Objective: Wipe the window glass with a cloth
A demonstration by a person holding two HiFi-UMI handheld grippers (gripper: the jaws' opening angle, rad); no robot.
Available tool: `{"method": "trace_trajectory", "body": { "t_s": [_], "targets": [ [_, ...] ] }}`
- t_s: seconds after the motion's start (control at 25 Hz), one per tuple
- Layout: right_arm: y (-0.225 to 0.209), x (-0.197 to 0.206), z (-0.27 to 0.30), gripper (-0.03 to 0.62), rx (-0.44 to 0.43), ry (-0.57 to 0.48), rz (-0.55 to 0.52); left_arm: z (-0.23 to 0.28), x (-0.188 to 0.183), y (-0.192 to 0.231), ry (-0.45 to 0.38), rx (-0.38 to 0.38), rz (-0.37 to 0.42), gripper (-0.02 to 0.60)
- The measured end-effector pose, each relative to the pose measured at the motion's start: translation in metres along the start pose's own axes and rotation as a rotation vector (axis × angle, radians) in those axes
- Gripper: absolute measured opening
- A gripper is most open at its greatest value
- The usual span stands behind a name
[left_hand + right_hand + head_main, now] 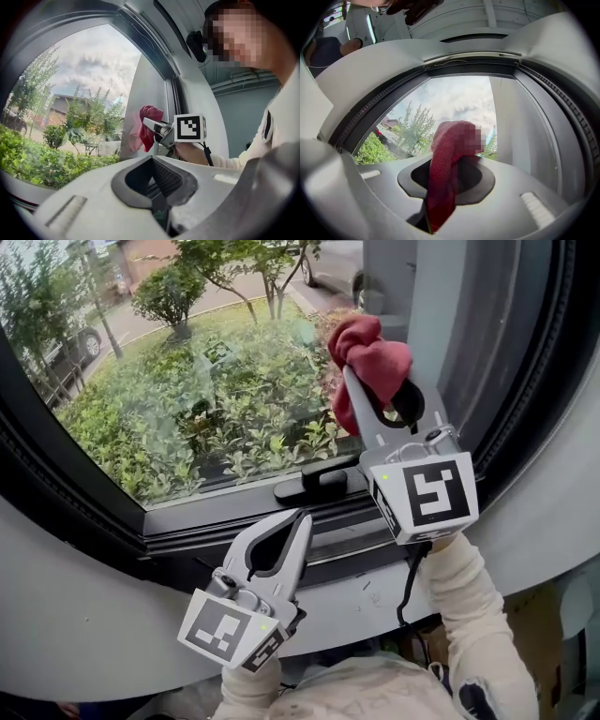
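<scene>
The right hand-held gripper (354, 381) reaches up toward the upper right of the head view, its two jaws closed tight on a red cloth (370, 352). The cloth bunches above the jaw tips in a loose wad and a fold of it hangs down along the left side of the jaws. It sits at the right edge of the window glass (187, 381), close to the grey upright of the frame. In the left gripper view the cloth (149, 126) shows at the centre with a pale reddish reflection right beside it in the pane, so it is at the glass or just off it; actual contact cannot be told. In the right gripper view the cloth (443, 178) runs from the pinch point at the lower centre up across the opening between the jaws.

The left hand-held gripper (302, 519) is low in the centre of the head view, over the dark window frame (112, 521). Its jaws are brought together at the tips with nothing between them, as its own view confirms (159, 204). A black window handle (319, 486) lies on the lower frame between the two grippers. Green shrubs (234, 418) fill the view through the pane.
</scene>
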State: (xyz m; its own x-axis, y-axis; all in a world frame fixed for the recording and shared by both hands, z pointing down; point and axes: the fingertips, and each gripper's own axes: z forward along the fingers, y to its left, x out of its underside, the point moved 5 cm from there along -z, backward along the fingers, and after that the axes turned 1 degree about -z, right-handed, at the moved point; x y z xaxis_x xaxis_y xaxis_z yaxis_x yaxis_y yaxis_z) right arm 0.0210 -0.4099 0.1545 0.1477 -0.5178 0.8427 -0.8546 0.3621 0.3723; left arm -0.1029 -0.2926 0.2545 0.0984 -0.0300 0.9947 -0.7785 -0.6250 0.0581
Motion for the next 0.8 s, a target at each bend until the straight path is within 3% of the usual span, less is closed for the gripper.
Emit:
{"method": "trace_trajectory", "body": {
  "t_s": [0.52,0.8],
  "targets": [
    [-0.094,0.027,-0.035,0.117,0.055,0.017,0.001,0.071,-0.002,-0.048,0.007,0.044,0.034,0.001],
    [-0.113,0.034,-0.041,0.117,0.070,0.021,0.014,0.083,-0.003,-0.055,0.012,0.047,0.043,0.001]
  ]
}}
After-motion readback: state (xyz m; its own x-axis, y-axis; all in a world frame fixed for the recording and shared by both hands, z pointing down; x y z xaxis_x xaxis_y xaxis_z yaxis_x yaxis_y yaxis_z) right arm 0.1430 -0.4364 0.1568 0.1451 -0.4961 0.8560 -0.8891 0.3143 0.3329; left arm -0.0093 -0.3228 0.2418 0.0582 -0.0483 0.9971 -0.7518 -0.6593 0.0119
